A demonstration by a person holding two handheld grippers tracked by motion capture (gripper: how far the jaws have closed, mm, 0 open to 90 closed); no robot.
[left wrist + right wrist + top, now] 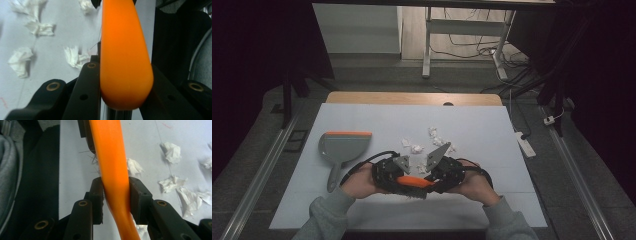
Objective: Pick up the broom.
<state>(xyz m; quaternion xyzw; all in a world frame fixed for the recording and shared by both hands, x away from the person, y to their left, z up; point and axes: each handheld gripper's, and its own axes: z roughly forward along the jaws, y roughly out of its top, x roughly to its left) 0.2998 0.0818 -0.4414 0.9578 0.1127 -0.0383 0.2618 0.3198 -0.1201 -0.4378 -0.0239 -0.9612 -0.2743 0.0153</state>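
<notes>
I hold the orange brush (414, 181) level between both grippers near the front edge of the white table (492, 130): my left gripper (398, 181) is clamped tight on its fat rounded end, my right gripper (434, 182) is pinched on the narrow part of the handle, pads pressing both sides. Paper scraps (432, 142) lie scattered just beyond the grippers, and a grey dustpan (343, 146) with an orange lip sits well off to the left.

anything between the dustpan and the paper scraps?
No. High view shows bare white table between the dustpan and the scraps.
</notes>
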